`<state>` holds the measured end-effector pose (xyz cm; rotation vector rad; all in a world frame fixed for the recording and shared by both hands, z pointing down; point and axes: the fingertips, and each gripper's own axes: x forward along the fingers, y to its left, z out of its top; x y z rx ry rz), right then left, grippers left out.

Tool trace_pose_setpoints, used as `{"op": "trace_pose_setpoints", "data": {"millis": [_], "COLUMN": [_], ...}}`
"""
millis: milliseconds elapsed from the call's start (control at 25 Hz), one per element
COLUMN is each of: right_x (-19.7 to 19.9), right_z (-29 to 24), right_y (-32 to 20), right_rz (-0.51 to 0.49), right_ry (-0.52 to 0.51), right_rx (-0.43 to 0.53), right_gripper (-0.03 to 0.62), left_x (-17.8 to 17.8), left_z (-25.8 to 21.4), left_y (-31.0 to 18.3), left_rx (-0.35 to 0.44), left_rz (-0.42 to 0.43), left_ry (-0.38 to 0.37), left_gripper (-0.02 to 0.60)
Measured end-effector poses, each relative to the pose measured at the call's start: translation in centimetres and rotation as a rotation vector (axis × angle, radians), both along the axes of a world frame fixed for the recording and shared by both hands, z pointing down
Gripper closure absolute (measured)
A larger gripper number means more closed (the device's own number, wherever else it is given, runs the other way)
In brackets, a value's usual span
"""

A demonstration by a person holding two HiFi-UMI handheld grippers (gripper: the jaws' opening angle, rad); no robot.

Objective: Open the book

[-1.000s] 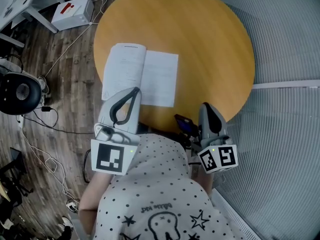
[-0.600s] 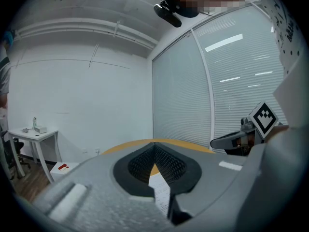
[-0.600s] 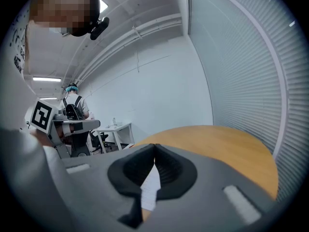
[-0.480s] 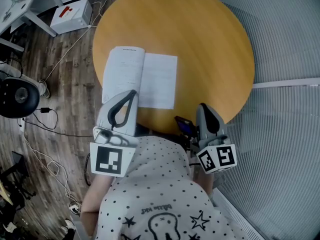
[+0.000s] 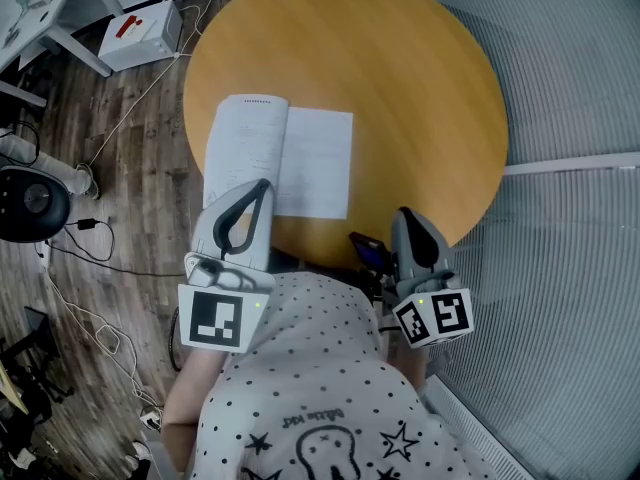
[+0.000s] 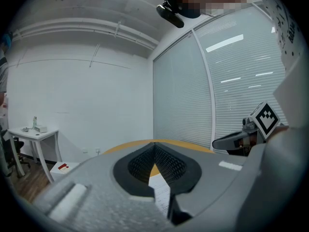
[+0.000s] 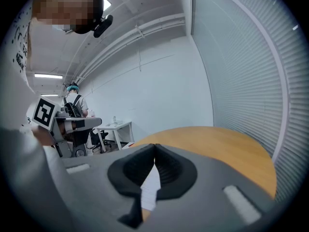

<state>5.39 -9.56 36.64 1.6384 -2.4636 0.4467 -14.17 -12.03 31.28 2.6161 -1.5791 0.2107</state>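
Little has changed in the past second: the book (image 5: 280, 158) lies open as before, toward the left side of the round wooden table (image 5: 400, 78). The left gripper (image 5: 266, 182) hovers over the near end of its left page, jaws together and empty. The right gripper (image 5: 404, 212) (also closed on nothing) waits at the table's near rim. A white box (image 5: 140, 33) and cables (image 5: 95, 323) lie on the plank floor (image 5: 140, 178), and blinds (image 5: 570, 68) stand to the right.

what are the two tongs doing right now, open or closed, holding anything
Left tongs: closed, holding nothing.
Right tongs: closed, holding nothing.
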Motion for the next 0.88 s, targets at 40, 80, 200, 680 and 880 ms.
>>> {"op": "trace_pose_setpoints", "data": {"millis": [40, 80, 200, 680, 880], "right_x": [0.03, 0.12, 0.33, 0.56, 0.87], "right_z": [0.09, 0.17, 0.27, 0.33, 0.62], "right_y": [0.01, 0.02, 0.04, 0.23, 0.3], "right_rz": [0.0, 0.001, 0.005, 0.008, 0.009], "right_ry": [0.002, 0.003, 0.005, 0.017, 0.015], "right_rx": [-0.001, -0.002, -0.004, -0.002, -0.002], "right_gripper": [0.59, 0.591, 0.591, 0.591, 0.59], "left_x": [0.0, 0.06, 0.26, 0.23, 0.38], "left_z": [0.07, 0.12, 0.14, 0.17, 0.37], "left_y": [-0.03, -0.06, -0.08, 0.05, 0.1], "left_rx": [0.0, 0.0, 0.0, 0.001, 0.003], "left_rz": [0.0, 0.001, 0.006, 0.007, 0.004], "left_ry": [0.001, 0.002, 0.004, 0.011, 0.009], "left_gripper": [0.572, 0.572, 0.572, 0.572, 0.572]}}
